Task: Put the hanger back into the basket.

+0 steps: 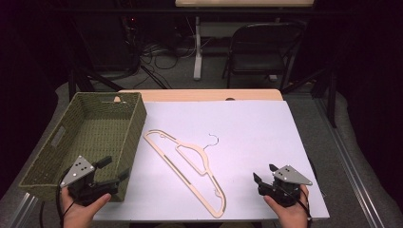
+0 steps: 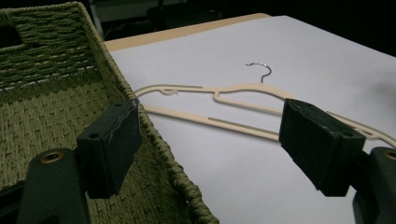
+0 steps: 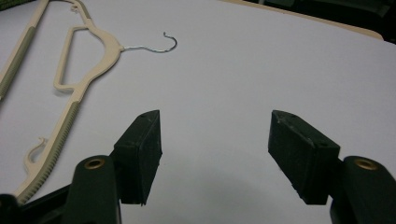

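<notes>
A cream plastic hanger [image 1: 190, 164] with a thin metal hook [image 1: 213, 138] lies flat on the white sheet, running from the basket's side toward the front edge. It appears ahead of my left gripper [image 2: 210, 140] as hanger [image 2: 243, 105] and to the left of my right gripper [image 3: 215, 156] as hanger [image 3: 65, 79]. The left gripper [image 1: 114, 168] hovers open at the front right corner of the green woven basket [image 1: 52, 156], one jaw over the basket wall [image 2: 154, 140]. The right gripper [image 1: 265, 173] stands open at the front right, nothing between its jaws.
The white sheet [image 1: 247, 137] covers most of a wooden table [image 1: 199, 95]. The basket holds nothing that I can see. Behind the table stand a folding chair [image 1: 263, 47], a desk leg and loose cables on the floor.
</notes>
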The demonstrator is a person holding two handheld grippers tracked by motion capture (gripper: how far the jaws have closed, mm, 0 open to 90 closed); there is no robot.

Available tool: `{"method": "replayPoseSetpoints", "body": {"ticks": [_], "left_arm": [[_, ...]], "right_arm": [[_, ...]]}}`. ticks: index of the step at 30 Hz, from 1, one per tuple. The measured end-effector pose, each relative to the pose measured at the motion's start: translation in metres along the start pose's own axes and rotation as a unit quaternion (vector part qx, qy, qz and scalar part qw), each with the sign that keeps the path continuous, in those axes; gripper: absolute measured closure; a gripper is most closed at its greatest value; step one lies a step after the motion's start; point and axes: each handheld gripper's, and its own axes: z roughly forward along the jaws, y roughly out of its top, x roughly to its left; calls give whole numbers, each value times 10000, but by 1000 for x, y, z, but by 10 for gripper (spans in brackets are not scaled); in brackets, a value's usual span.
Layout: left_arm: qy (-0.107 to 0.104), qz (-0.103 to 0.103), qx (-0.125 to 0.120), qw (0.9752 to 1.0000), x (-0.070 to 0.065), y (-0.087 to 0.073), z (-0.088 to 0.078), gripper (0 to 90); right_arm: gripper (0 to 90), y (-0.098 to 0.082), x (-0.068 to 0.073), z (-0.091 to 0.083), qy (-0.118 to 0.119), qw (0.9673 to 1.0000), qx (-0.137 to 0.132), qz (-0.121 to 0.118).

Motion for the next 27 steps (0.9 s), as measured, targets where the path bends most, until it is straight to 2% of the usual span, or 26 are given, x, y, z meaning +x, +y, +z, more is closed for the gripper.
{"method": "replayPoseSetpoints", "body": {"ticks": [5,9,11,15,17,20,21,24,27], "left_arm": [[17,-71,49,10000,1,-3,2,209],[78,-95,62,9999,2,-4,-1,201],[89,-153,1,9998,2,-3,-2,179],[90,-149,-109,9998,0,-1,-4,143],[134,-147,-140,9997,-1,-1,-4,84],[125,-152,-183,9996,-1,1,-4,45],[117,-174,-177,9996,0,2,-4,44],[80,-362,-208,9991,3,1,-4,33],[188,-322,-163,9992,2,0,-3,33]], "right_arm": [[366,2,5,1,47,9998,153,-119],[371,5,8,0,121,9997,133,-151],[369,7,10,-1,103,9996,125,-215],[362,12,13,-3,212,9995,209,-132],[359,14,15,-3,263,9993,216,-162],[354,17,15,-1,345,9986,330,-205],[345,21,15,2,386,9977,469,-293],[330,25,15,4,392,9967,620,-334],[331,31,17,7,419,9958,752,-326]]}}
